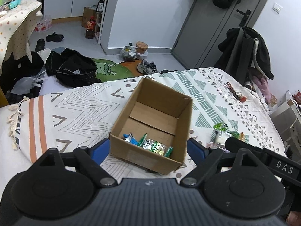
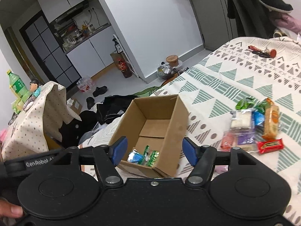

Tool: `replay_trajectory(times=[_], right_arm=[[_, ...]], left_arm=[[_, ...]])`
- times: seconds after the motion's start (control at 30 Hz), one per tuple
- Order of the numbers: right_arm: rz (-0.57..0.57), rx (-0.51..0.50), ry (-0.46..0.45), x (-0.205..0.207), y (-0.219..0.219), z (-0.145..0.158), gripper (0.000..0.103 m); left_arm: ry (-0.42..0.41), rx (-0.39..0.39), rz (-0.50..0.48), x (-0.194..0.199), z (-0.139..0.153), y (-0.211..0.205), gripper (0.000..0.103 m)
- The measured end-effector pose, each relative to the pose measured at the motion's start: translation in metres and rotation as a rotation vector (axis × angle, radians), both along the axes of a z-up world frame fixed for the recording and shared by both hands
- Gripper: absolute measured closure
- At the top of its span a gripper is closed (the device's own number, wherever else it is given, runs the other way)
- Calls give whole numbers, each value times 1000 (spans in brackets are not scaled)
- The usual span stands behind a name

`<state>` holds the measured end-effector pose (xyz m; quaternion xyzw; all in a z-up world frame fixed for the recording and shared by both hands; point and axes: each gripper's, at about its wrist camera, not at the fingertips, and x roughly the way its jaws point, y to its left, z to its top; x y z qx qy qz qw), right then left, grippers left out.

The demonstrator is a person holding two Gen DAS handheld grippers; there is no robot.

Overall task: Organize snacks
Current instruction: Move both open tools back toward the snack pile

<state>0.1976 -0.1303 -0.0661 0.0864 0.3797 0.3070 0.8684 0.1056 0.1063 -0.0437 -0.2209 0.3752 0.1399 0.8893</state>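
Observation:
An open cardboard box (image 1: 185,116) stands on the patterned bedspread (image 1: 79,103); it also shows in the right wrist view (image 2: 175,124). Inside lie a blue snack packet (image 1: 129,138) and a green one (image 1: 156,146), seen also in the right wrist view (image 2: 136,157) (image 2: 151,157). My left gripper (image 1: 148,149) is open and empty, its blue pads either side of the box's near end. My right gripper (image 2: 154,150) is open and empty above the box's near end. A pile of loose snacks (image 2: 254,126) lies on the bed right of the box, with a red bar (image 2: 270,146); part of the pile shows in the left wrist view (image 1: 223,131).
Keys with a red tag (image 2: 263,51) lie at the bed's far side. Black clothes (image 1: 75,69), shoes (image 1: 147,66) and a green mat (image 1: 111,69) are on the floor beyond the bed. A cloth-covered table (image 2: 33,124) stands to the left. The other gripper's body (image 1: 263,156) is at my right.

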Motion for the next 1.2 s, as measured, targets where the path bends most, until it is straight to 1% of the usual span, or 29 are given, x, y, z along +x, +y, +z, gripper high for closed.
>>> replay_trajectory(times=[0.33, 0.5, 0.8, 0.9, 0.93, 0.97, 1.0, 1.07, 1.13, 1.2], right_arm=[[-50, -4, -29, -10, -42, 8, 36], [-68, -6, -41, -12, -61, 12, 36], [-78, -30, -47, -14, -88, 14, 31], [-89, -37, -52, -13, -97, 16, 27], [-93, -39, -54, -12, -100, 16, 25], [-96, -40, -55, -11, -103, 16, 22], [-100, -41, -54, -9, -106, 16, 21], [-107, -41, -52, -6, -112, 15, 13], [-112, -44, -52, -1, -117, 14, 11], [-114, -50, -46, 4, -122, 12, 10]], left_arm=[[-26, 21, -26, -10, 15, -23, 15], [-24, 28, -43, -14, 18, -35, 15], [-11, 41, -82, -13, 17, -56, 15], [-8, 45, -95, -11, 15, -65, 14], [-9, 44, -98, -9, 14, -68, 13], [-7, 47, -97, -7, 13, -71, 8], [-8, 51, -94, -6, 13, -75, 6], [-16, 54, -103, -3, 13, -80, 4], [-17, 57, -111, 1, 11, -85, 0], [-20, 55, -120, 6, 9, -90, 0]])
